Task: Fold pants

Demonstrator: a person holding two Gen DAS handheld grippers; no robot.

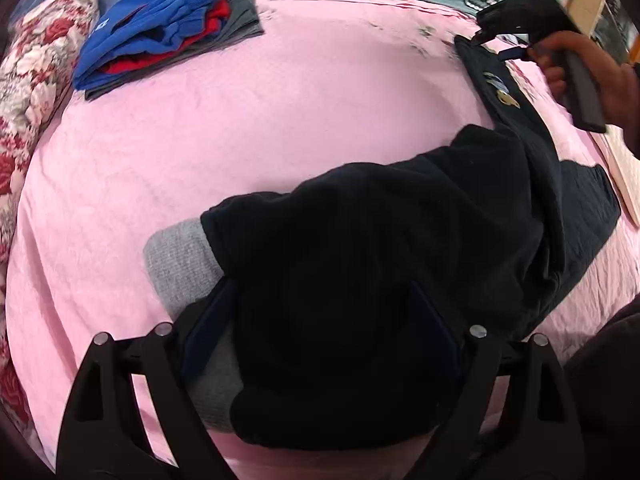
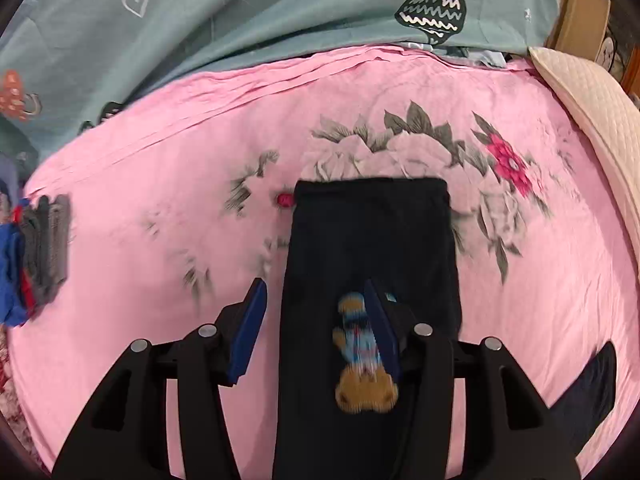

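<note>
Dark navy pants point(image 1: 380, 264) with a grey waistband point(image 1: 180, 260) lie bunched on the pink bedsheet point(image 1: 240, 128). My left gripper point(image 1: 320, 320) is open, its fingers spread either side of the bunched waist end. In the right wrist view one pant leg point(image 2: 372, 240) lies flat, running away from me, with a bear patch point(image 2: 360, 364) on it. My right gripper point(image 2: 320, 320) is open over that leg, the right pad point(image 2: 380, 328) above the patch and the left pad point(image 2: 250, 328) over the sheet. It also shows in the left wrist view point(image 1: 500, 40) at the leg's far end.
A stack of folded blue, red and grey clothes point(image 1: 160, 36) lies at the far left of the bed. A floral quilt point(image 1: 28, 92) sits at the left edge. A teal blanket point(image 2: 280, 12) runs along the back. A cream pad point(image 2: 592, 120) lies at the right.
</note>
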